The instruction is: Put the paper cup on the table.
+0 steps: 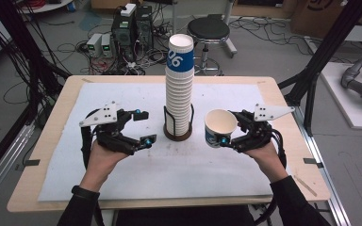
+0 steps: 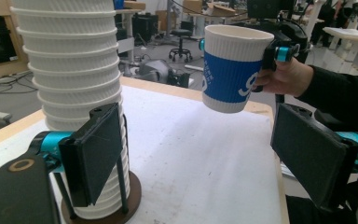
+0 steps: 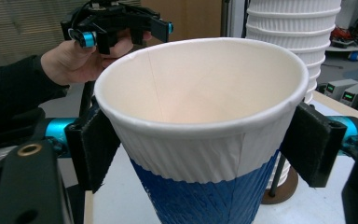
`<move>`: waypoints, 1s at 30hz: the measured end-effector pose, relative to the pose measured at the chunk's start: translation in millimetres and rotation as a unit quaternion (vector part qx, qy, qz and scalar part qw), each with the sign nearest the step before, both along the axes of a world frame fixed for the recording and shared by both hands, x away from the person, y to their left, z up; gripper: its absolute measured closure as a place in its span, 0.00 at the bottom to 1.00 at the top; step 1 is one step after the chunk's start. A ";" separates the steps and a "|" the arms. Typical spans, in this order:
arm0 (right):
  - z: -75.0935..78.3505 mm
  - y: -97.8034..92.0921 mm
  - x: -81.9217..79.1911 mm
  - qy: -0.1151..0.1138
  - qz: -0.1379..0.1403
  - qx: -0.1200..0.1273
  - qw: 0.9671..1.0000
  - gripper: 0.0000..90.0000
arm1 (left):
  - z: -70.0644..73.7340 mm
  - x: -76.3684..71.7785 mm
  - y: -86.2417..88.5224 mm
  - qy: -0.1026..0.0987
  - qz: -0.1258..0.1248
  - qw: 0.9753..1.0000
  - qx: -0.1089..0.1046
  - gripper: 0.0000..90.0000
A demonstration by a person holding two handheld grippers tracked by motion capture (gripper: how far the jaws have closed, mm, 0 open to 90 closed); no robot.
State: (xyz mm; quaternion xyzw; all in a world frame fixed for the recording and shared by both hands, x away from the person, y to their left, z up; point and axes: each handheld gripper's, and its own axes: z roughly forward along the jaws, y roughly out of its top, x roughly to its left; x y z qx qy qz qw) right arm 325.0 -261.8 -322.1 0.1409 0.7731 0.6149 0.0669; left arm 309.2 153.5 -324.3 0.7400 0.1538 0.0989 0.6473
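Right gripper (image 1: 230, 133) pinches paper cup (image 1: 218, 126), frame centre-right | left gripper (image 1: 143, 127) spread, empty | risk: thin wall buckles, or tall cup stack (image 1: 179, 89) topples if nudged.

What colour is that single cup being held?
The cup is white ribbed paper with a blue band; clearest in the left gripper view.

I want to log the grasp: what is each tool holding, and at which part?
The right tool clamps a paper cup by its ribbed side wall below the rim. The left tool is open, holding nothing.
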 end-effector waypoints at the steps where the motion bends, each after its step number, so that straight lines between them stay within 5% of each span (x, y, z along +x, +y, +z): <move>1: 0.3 -0.3 0.0 0.001 0.000 0.000 1.000 0.22 | -0.4 -0.1 0.8 0.001 0.003 1.000 -0.001 0.19; 22: -2.4 -18.1 10.7 -0.009 -0.050 -0.010 0.999 0.22 | -9.3 3.5 14.5 -0.005 0.036 0.999 0.006 0.19; 30: -8.2 -31.3 18.9 -0.011 -0.089 -0.009 0.996 0.22 | -11.9 4.9 19.3 -0.003 0.047 0.999 0.005 0.19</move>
